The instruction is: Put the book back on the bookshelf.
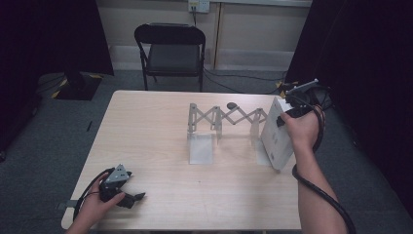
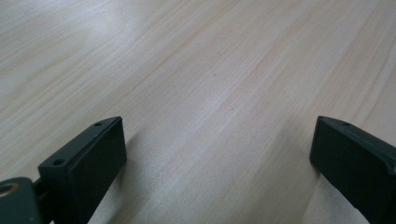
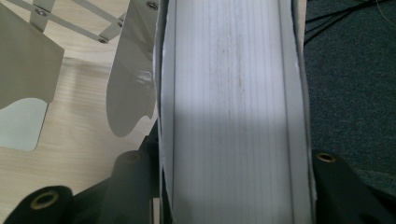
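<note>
One thick white book [image 1: 275,132] stands upright on its lower edge at the right side of the wooden table [image 1: 156,141], close to the table's right edge, and leans a little to one side. The right gripper [image 1: 287,113] holds it from above near its top: in the right gripper view the book's page block [image 3: 229,112] runs up the middle with one black jaw pressed against each cover, so the tool is clamped on the book. Just left of the book stands one expandable metal book rack [image 1: 221,127], a grey scissor lattice carrying upright plates; three plates can be counted in the high view, and the rightmost one sits just beside the book's left cover, though whether they touch cannot be told. In the right gripper view two of these plates [image 3: 133,74] show to the left of the book. One small dark round object [image 1: 232,105] lies on the table just behind the lattice. The left gripper [image 1: 127,197] rests low over the table's near left corner, well apart from the book and rack; in the left gripper view its two jaws stand wide apart with bare wood between them, holding nothing. Beyond the table's far edge stands one black folding chair [image 1: 170,51] on grey carpet.
</note>
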`<state>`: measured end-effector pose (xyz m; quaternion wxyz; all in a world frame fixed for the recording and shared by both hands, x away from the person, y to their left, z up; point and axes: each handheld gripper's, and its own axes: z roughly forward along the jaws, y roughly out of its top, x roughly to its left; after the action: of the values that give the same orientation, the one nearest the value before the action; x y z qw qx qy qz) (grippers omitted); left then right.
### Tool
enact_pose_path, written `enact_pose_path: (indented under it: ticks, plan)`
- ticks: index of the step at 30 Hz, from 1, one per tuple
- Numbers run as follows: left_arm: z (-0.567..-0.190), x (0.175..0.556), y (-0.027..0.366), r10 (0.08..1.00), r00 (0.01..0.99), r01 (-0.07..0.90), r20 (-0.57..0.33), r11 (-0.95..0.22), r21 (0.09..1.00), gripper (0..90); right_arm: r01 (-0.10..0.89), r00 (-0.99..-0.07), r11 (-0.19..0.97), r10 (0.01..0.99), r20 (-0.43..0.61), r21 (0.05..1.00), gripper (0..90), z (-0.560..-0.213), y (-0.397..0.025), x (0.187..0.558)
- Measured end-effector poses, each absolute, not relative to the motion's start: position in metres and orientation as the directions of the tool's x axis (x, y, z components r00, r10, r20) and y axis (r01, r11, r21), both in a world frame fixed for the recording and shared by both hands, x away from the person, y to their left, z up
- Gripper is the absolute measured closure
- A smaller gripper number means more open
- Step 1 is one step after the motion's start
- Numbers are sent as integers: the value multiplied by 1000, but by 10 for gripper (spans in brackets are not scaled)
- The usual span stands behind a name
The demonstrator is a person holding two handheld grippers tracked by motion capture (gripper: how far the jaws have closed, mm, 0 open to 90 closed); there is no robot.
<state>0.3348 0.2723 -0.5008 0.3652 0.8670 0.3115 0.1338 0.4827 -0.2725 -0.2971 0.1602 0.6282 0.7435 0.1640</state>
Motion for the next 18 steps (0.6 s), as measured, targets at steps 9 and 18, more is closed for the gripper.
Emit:
enact_pose_path:
  ticks: [9,18]
  plan:
    - [-501,335,272,638,770,443,4,-539,717,34,883,-164,169,985,-49,439,535,-303,-270,486]
    - [-501,335,272,638,770,442,5,-540,716,34,882,-167,170,985,-46,439,535,-305,-269,491]
